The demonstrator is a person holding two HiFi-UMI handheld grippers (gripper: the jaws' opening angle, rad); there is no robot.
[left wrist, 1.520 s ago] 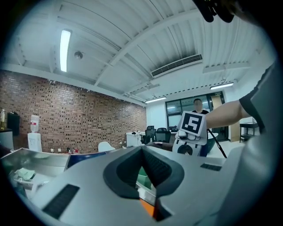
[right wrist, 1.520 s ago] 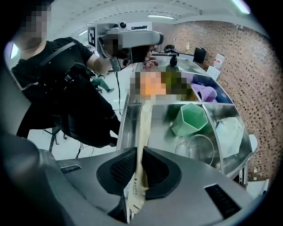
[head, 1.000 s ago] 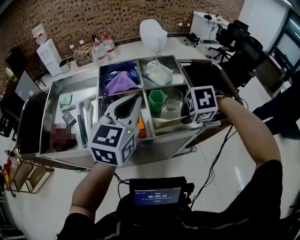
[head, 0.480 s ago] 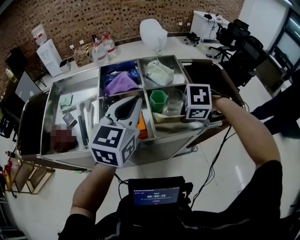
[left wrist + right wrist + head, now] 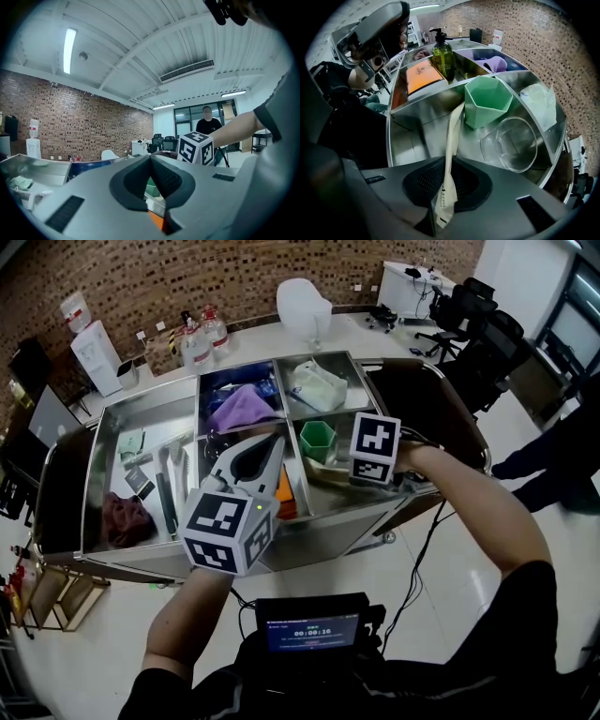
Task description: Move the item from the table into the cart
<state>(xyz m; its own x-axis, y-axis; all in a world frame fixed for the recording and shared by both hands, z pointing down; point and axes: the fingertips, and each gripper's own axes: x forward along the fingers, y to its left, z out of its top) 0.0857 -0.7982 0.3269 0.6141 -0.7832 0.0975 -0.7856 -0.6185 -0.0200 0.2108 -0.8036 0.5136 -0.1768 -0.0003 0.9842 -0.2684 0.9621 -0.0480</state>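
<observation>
A steel cart [image 5: 155, 395] with several compartments fills the middle of the head view; a white tabletop [image 5: 253, 334] runs behind it, against the brick wall, with bottles standing on it.

The left claw [image 5: 272, 451] is held roughly level over the cart's front middle; its jaws are together with nothing between them. The right claw [image 5: 447, 185] points straight down over the front right compartment, its marker cube [image 5: 375, 448] facing up; its jaws are clamped on a cream paper strip [image 5: 452, 136].

In the back compartments lie a purple cloth [image 5: 242, 407] and, to its right, a white plastic bag [image 5: 317, 385]; a dark red cloth [image 5: 127, 518] lies in the large left compartment near some small tools. A soap pump bottle [image 5: 443, 56] stands upright in the compartment left of the front right one, just beside a flat orange pack [image 5: 419, 75].

A clear glass bowl [image 5: 515, 143] lies in the front right compartment, just beside a green hexagonal cup [image 5: 487, 101] that stands upright there. The strip hangs from the right claw down into that same compartment; its far end reaches beside the base of the cup; whether it touches the cart's floor I cannot tell.
</observation>
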